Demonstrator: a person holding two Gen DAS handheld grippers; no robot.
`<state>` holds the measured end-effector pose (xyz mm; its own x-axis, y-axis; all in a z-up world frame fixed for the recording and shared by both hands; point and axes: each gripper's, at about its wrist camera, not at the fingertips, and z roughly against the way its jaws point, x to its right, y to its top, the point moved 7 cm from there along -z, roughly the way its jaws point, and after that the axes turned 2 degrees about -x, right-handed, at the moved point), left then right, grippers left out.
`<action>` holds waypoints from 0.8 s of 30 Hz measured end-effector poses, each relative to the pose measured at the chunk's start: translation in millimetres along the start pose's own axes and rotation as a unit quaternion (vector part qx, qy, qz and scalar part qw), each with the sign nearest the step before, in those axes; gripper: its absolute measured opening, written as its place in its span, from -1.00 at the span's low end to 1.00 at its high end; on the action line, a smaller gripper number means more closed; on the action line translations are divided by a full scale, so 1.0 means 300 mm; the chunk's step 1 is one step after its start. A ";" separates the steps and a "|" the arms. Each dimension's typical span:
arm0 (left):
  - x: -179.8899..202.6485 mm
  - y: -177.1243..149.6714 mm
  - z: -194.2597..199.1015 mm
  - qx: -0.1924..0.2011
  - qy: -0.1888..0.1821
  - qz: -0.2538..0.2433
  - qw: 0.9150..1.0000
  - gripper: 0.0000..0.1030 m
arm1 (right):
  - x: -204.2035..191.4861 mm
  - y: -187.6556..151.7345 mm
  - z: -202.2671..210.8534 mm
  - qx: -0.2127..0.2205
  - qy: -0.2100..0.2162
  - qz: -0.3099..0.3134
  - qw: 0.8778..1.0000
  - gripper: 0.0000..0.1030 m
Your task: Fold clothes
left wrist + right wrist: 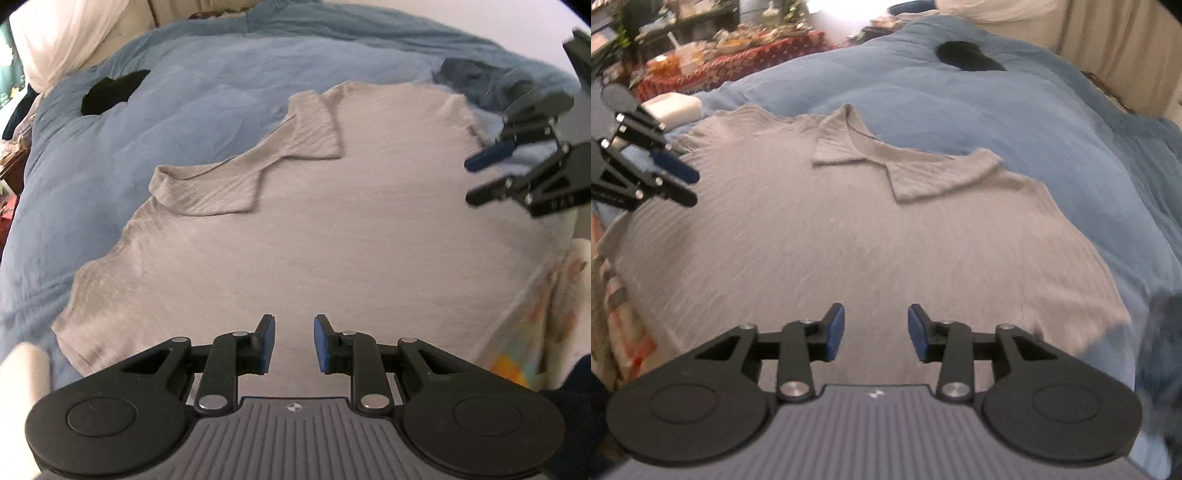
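A grey shirt is seen spread flat on a bed covered by a blue duvet, with both sleeves already turned inward over the chest. In the left wrist view the left tongs hang just above the near hem, their blue pads apart with nothing between them; the cloth runs away from them toward twelve o'clock, where the neckline lies. The right tongs are seen there at about two o'clock, over the shirt's edge, likewise parted and empty. In the right wrist view the right tongs stand open wider over the hem, nothing gripped, and the left tongs appear at nine to ten o'clock near the opposite side. The shirt's long axis is judged to run from the hem beneath both tongs to the collar at twelve o'clock, so each hand is about equally near its own hem corner; a hem-to-collar fold would seem to be what the coming move calls for. A dark item rests on the duvet at eleven o'clock, well apart from the shirt, and a crumpled blue garment lies just beside the far shoulder. Beyond the bed a cluttered worktop with a red patterned cloth is made out, and pale curtains hang at one o'clock.
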<state>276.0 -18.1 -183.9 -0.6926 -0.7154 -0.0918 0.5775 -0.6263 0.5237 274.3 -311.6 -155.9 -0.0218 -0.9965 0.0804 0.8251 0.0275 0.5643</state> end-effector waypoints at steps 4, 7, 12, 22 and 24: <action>0.103 -0.027 0.055 0.008 -0.005 0.021 1.000 -0.24 | -0.033 -0.073 0.076 0.017 -0.002 -0.027 1.000 0.50; 0.158 -0.045 0.066 0.018 -0.015 0.047 0.999 -0.10 | -0.068 -0.116 0.116 0.029 0.002 -0.047 0.998 0.69; 0.220 -0.089 0.049 0.025 -0.022 0.100 0.994 0.03 | -0.128 -0.151 0.139 0.041 -0.009 -0.060 0.997 0.97; 0.235 -0.149 0.105 0.049 0.016 0.139 0.989 0.13 | -0.139 -0.216 0.185 0.056 -0.022 -0.135 0.989 0.99; 0.225 -0.150 0.128 0.061 0.029 0.146 0.987 0.20 | -0.127 -0.225 0.191 0.054 -0.043 -0.146 0.987 0.99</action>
<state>186.7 -26.2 -181.2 -0.4757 -0.8790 0.0321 0.6910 -0.3509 0.6320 187.0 -270.9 -150.0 -0.3013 -0.9531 -0.0306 0.7123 -0.2462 0.6573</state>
